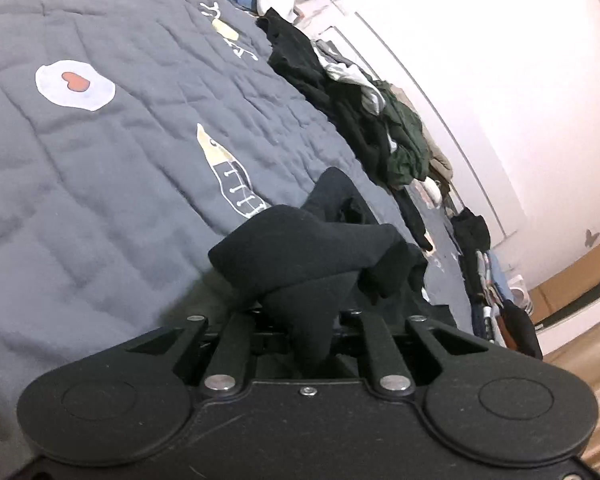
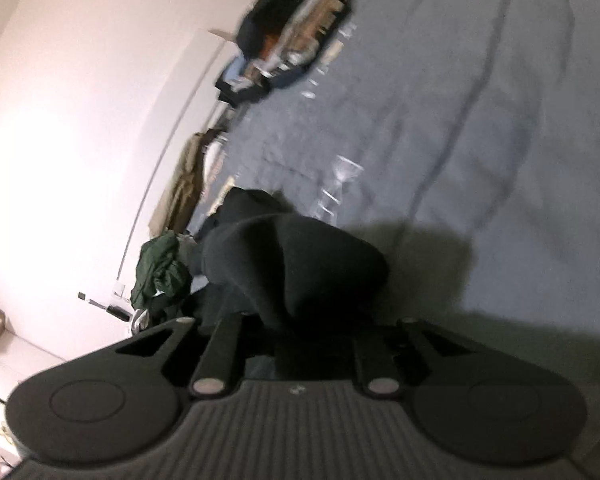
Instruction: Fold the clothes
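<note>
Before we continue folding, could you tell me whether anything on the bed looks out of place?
Yes: an unfolded heap of black, green and white clothes sprawls along the far edge of the grey-blue quilted bedspread, beside the wall.

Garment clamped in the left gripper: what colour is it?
Black garment, plain as far as visible; clearest in the left wrist view.

Both wrist views, close over quilt (image 1: 100, 160), right blurred.
</note>
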The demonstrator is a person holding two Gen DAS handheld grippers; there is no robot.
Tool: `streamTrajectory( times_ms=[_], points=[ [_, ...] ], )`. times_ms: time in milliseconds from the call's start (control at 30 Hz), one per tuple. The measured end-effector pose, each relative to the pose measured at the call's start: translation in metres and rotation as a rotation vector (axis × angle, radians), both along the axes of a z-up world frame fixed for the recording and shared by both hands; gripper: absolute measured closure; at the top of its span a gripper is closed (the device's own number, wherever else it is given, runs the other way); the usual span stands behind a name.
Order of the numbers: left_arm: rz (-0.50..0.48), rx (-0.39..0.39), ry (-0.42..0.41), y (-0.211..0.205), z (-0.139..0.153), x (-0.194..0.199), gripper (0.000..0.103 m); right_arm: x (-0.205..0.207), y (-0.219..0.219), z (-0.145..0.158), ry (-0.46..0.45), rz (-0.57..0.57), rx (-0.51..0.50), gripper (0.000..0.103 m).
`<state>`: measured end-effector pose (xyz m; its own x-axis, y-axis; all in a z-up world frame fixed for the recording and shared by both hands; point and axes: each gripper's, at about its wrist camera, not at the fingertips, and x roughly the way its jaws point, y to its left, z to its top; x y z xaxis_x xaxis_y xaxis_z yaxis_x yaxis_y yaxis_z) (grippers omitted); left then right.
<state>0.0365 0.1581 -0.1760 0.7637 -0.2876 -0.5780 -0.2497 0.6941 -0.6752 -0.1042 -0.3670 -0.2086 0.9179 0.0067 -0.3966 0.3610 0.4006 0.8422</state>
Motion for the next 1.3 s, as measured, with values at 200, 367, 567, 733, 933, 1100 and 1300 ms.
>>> streamTrajectory(
  times_ms=[200, 367, 567, 733, 933, 1100, 1300],
  points=[
    [0.017, -0.015, 0.064, -0.002, -0.011, 0.002, 0.061, 0.008, 0.0, -0.022, 0.16, 0.044, 0.057, 0.075],
    [-0.045, 0.051, 0.003, -0.015, -0.006, 0.01, 0.045, 0.017, 0.012, -0.018, 0.126, 0.083, -0.023, 0.053],
    [-0.049, 0.03, -0.027, -0.009, -0.002, 0.004, 0.091, 0.016, 0.007, -0.023, 0.072, 0.056, 0.042, 0.091],
    [-0.06, 0.041, -0.057, -0.002, 0.023, -0.027, 0.093, -0.004, 0.009, 0.003, 0.06, 0.063, 0.092, 0.093],
    [-0.158, 0.055, 0.01, 0.019, 0.053, -0.091, 0.093, -0.062, 0.013, 0.033, 0.122, 0.146, 0.102, 0.092],
    [-0.237, 0.078, 0.22, 0.02, 0.048, -0.117, 0.079, -0.086, 0.027, 0.036, 0.33, 0.283, -0.08, 0.083],
    [-0.355, 0.356, 0.155, 0.005, 0.083, -0.14, 0.044, -0.113, 0.033, 0.069, 0.391, 0.356, -0.29, 0.062]
  ],
)
